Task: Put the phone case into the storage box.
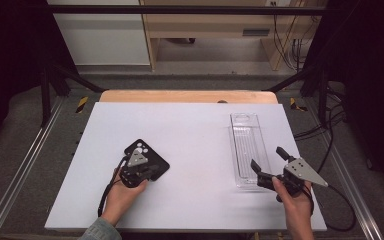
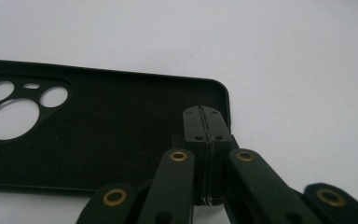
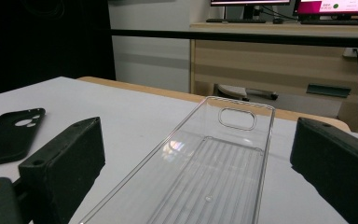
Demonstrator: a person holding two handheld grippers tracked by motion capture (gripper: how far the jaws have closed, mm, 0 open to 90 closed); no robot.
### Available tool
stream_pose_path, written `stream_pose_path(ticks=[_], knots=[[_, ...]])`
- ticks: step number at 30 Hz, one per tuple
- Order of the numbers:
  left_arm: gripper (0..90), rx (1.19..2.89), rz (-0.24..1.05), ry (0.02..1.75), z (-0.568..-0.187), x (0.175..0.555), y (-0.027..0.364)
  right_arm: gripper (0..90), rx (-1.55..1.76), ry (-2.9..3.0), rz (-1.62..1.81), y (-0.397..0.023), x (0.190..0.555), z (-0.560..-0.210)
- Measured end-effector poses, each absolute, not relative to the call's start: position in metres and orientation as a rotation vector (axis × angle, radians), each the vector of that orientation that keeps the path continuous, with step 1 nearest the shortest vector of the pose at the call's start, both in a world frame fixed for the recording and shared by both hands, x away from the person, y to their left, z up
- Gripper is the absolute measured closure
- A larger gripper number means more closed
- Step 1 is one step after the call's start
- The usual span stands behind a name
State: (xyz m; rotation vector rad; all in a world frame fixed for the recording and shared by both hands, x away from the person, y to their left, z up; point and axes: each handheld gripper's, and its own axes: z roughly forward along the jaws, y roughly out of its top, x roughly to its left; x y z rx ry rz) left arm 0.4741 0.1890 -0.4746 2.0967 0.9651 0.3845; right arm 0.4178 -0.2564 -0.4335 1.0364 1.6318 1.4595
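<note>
Black soft phone case, with its round camera cut-outs toward the upper left, is seen lying inside-up at the lower left of the high view on the white table top. Well apart from it, at the right of that view, a clear plastic tray with a ribbed floor and a slot handle at its far end is laid lengthwise. The left gripper is brought down over the case's near end; in the left gripper view its jaws are pressed flat together above the case's inner face close to the corner wall, and whether the thin wall is pinched between them cannot be told. The right gripper is held at the tray's near end with its jaws spread wide, one on either side of the tray and apart from it.

The step in hand is judged to be the pick-up of the case. For a sound hold, the rim should be seated fully between the pads before any lift, since a soft wall is likely to slip or fold if caught only by its edge. A slow, level lift is advised.
</note>
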Motion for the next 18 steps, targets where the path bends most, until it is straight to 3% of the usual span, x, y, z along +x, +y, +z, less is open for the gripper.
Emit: stream_pose_path(ticks=[18], knots=[[90.0,2.126,0.342,0.974,-0.478,0.484,0.173,3.5,1.031,1.636,1.46,-0.257,0.417,-0.433]])
